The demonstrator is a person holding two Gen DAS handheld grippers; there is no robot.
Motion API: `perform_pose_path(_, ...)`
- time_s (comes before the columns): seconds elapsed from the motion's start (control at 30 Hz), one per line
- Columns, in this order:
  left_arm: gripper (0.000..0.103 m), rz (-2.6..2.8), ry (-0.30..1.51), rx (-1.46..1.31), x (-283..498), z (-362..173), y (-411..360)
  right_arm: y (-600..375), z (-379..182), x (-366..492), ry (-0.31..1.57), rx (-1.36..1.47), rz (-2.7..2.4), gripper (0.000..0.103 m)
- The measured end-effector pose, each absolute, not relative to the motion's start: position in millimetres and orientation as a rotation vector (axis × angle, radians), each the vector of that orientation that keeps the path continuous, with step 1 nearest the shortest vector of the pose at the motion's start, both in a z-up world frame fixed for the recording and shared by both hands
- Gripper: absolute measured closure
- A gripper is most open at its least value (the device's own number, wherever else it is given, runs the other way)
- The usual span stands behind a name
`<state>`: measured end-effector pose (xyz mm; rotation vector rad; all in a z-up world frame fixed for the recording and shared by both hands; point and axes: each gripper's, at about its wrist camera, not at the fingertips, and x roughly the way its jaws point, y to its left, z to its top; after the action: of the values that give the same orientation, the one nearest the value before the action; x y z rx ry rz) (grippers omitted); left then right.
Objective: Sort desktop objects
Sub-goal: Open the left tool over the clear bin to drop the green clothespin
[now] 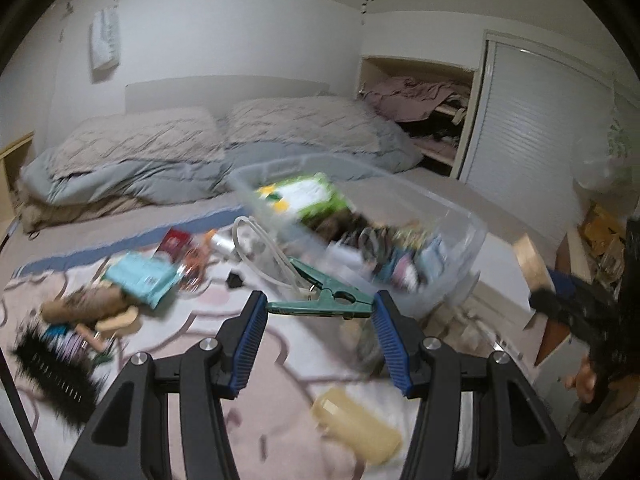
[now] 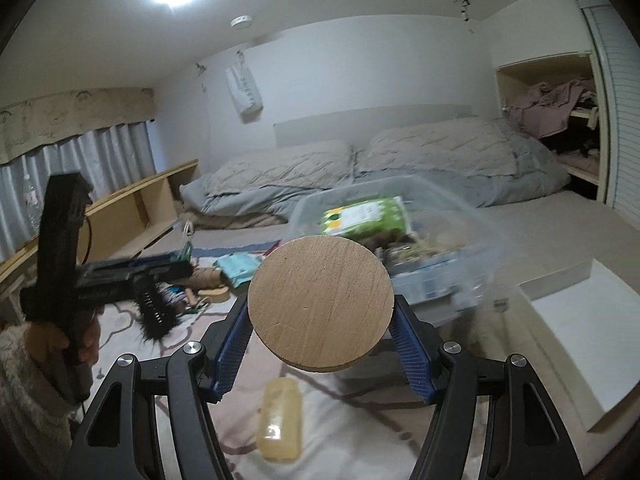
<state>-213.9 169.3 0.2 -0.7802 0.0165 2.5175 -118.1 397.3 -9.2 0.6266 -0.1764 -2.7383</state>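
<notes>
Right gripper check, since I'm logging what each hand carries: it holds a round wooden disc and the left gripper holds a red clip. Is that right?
One slip: the clip is green, not red, as the left wrist view shows it between the left gripper's pads. The right gripper does hold the round wooden disc.

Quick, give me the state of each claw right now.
Left claw: closed on a green clothespin, held crosswise between the pads.
Right claw: closed on a round wooden disc, gripped by its edges.

A home bedroom: quilted pillows [image 2: 440,148] on low bedding, curtains [image 2: 80,160], open closet [image 1: 424,120] holding clothes.
</notes>
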Motion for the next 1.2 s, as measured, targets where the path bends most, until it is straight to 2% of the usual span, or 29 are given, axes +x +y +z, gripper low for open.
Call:
perform_pose_path(0.37, 0.049, 2.480, -0.001, -0.779, -293.4, 29.6, 245.5, 437.1, -11.2, -128.3, -0.235, 0.603, -2.765, 0.035)
perform_pose_path(0.63, 0.049, 2.532, 0.049, -0.959, -352.4, 4.3, 273.9, 451.4, -13.0, -134.1, -0.267, 0.590, -2.760, 0.035)
perform_pose_path(0.87, 0.048, 2.582, 0.016, -1.155, -397.3, -21.3, 275.6, 460.3, -21.5, -137.2, -0.293, 0.622, -2.753, 0.035)
perform_pose_path(0.93, 0.041, 2.600, 0.010, -1.173, -401.6, -25.3, 273.6, 462.7, -24.0, -139.3, -0.301, 0.635, -2.754, 0.035)
perform_pose_path(0.97, 0.030, 2.608, -0.005, -1.170, -402.0, -26.6, 270.9, 464.0, -25.2, -141.3, -0.305, 0.642, -2.753, 0.035)
perform_pose_path(1.0, 0.027, 2.610, -0.018, -1.162, -401.8, -27.4, 268.3, 465.1, -25.8, -143.2, -0.309, 0.647, -2.752, 0.035)
perform_pose_path(1.2, 0.027, 2.592, 0.003, -1.124, -395.8, -27.9, 268.5, 463.0, -26.2, -149.6, -0.328, 0.661, -2.742, 0.035)
